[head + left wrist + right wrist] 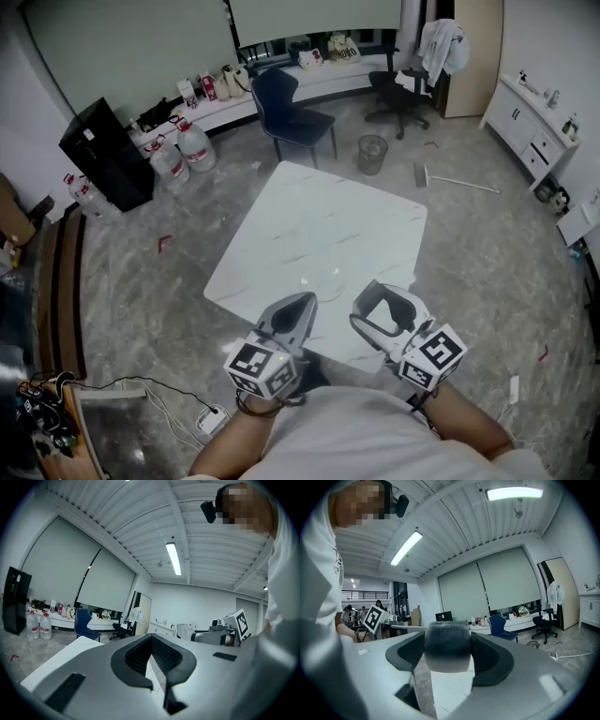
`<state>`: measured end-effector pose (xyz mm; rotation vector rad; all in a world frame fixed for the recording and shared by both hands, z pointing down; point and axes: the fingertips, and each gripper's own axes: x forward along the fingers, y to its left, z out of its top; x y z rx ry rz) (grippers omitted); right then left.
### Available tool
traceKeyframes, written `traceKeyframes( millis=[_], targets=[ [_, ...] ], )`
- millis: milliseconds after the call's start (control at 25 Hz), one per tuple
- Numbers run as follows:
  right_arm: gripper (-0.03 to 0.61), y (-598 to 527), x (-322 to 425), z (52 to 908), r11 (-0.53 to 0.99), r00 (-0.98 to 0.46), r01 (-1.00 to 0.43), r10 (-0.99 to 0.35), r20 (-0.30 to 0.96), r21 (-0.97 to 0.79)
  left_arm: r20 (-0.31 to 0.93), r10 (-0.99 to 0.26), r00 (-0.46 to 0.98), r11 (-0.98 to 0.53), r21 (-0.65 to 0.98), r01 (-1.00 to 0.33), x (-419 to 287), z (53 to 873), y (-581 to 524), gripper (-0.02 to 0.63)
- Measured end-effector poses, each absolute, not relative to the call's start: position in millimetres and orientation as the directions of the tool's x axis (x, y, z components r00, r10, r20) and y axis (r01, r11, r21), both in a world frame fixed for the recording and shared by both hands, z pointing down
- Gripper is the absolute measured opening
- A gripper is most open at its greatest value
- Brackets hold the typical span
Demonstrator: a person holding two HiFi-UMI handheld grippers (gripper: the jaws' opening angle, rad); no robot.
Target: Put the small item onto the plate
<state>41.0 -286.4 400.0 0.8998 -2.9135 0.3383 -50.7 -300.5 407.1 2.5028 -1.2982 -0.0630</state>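
Observation:
A small dark grey rounded item (pixel 446 646) sits pinched between the two jaws of my right gripper (pixel 446 654), which is shut on it. In the head view the right gripper (pixel 386 306) hovers over the near edge of the white marble table (pixel 319 230). My left gripper (pixel 302 305) is beside it to the left, also above the near edge. Its jaws are shut together with nothing between them in the left gripper view (pixel 158 685). No plate shows in any view.
The table top carries nothing that I can see. Beyond its far corner stand a dark blue chair (pixel 292 111), a wire bin (pixel 372 153) and a black office chair (pixel 401 89). Water bottles (pixel 195 145) and a black cabinet (pixel 105 155) are at the left.

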Motion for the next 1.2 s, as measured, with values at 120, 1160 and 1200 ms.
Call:
traceKeyframes(
  millis=[120,1160,1200],
  targets=[
    [0.299,-320,25,414,0.787,-0.811,-0.584,-0.557,0.177,-0.197,0.126,-0.780,0.613,-0.555,0.313,-0.771,-60,418,-334,0.006],
    [0.299,-462,-55,586,0.671,-0.689,-0.696,-0.527,0.497,-0.254,0.243,-0.600,0.762,-0.635,0.435,-0.638,-119,522,-483,0.006],
    [0.299,-464,-55,595,0.671,-0.687,-0.696,-0.520,0.508,-0.255,0.244,-0.598,0.763,-0.636,0.434,-0.637,-118,523,-483,0.006]
  ],
)
